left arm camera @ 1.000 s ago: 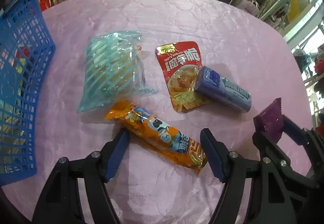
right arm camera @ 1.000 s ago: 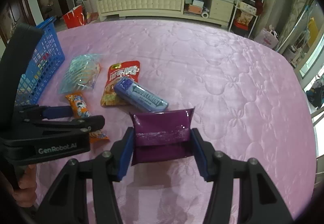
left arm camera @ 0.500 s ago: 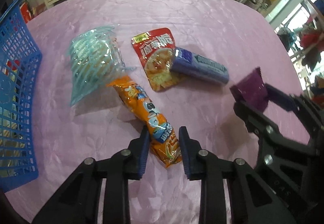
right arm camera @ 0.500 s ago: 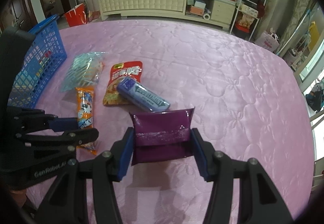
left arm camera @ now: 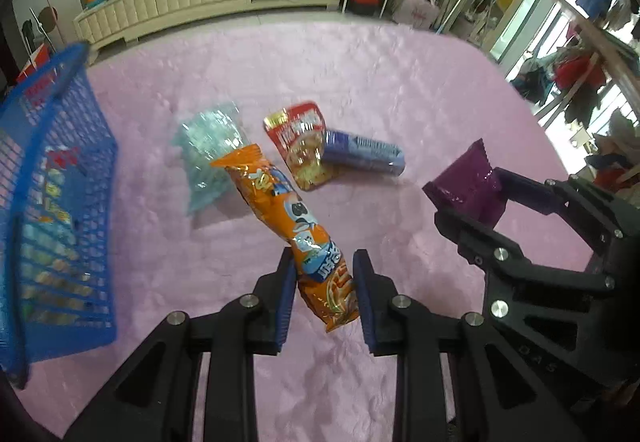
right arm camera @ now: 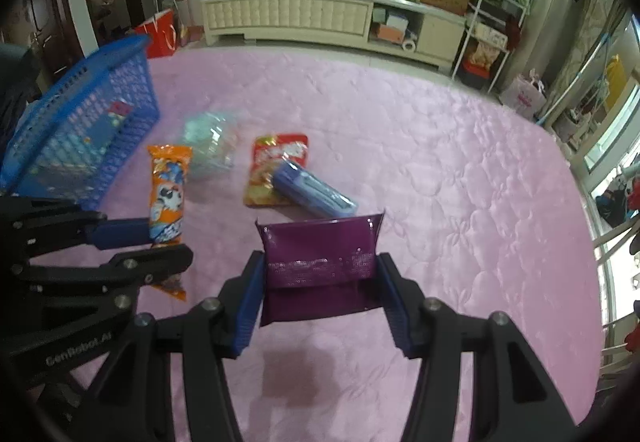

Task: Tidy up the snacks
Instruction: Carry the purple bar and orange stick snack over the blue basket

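My left gripper is shut on the lower end of a long orange snack packet and holds it lifted off the pink tablecloth; it also shows in the right wrist view. My right gripper is shut on a purple packet, held above the table; that packet shows at the right of the left wrist view. A blue mesh basket with several snacks inside stands at the left. On the cloth lie a clear teal bag, a red pouch and a blue gum pack.
The table is covered by a pink quilted cloth. Behind it stand a cream sideboard, a wire shelf rack and a red bag on the floor. Windows run along the right side.
My left gripper has closed on the orange packet and lifted it off the cloth. My right gripper has kept hold of the purple packet.
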Action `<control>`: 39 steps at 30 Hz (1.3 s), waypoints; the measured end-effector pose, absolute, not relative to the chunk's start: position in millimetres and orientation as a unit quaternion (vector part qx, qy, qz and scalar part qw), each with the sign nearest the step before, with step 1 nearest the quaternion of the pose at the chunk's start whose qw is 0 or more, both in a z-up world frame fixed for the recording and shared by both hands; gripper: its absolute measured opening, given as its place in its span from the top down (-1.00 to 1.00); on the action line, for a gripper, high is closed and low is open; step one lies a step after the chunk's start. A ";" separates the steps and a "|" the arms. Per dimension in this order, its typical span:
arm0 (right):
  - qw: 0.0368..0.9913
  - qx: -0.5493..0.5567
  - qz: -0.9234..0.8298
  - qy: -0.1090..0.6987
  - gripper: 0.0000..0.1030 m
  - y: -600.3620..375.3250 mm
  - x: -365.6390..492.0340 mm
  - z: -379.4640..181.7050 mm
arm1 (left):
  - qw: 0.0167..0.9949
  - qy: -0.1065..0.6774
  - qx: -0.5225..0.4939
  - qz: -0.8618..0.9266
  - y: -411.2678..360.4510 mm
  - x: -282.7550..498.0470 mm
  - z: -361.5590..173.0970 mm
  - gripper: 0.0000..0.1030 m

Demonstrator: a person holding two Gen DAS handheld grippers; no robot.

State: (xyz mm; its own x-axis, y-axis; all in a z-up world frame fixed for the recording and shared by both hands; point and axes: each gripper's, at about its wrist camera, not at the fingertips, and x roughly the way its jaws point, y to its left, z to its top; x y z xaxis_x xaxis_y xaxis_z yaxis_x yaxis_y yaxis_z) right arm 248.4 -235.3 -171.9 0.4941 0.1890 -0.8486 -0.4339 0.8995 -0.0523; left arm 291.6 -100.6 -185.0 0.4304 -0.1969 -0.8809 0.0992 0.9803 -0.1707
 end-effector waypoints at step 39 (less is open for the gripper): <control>0.878 -0.175 0.274 0.352 -0.15 -65.7 160.4 -44.4 | 0.923 0.378 -0.041 -0.055 104.1 162.5 -48.0 0.50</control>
